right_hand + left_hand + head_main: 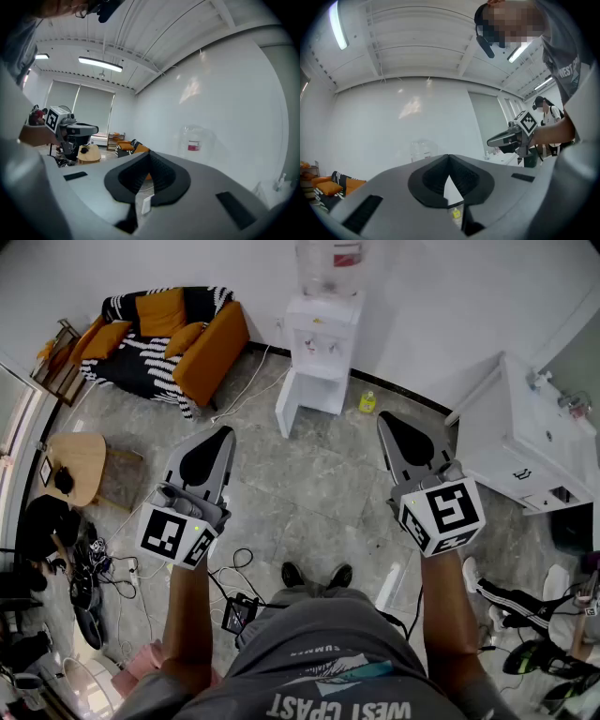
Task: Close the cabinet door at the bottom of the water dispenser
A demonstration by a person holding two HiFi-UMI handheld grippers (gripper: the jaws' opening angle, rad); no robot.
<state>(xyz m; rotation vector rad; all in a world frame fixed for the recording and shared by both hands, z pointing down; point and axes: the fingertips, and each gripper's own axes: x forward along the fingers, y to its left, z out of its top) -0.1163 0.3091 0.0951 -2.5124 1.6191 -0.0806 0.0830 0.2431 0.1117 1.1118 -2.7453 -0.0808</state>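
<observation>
Nothing was done yet: the cabinet door [292,401] at the foot of the water dispenser [324,329] seemingly stood swung out, though it showed small. The left tool [225,431] and right tool [382,417] were pinched together, empty, well apart from it. Bare floor [300,493] lay between; a yellow bottle [367,402] sat near the dispenser's base.

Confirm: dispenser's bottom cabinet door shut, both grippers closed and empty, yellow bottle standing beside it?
No: the head view shows the cabinet door swung open. The left gripper and right gripper are closed and empty, and the yellow bottle stands beside the water dispenser.
</observation>
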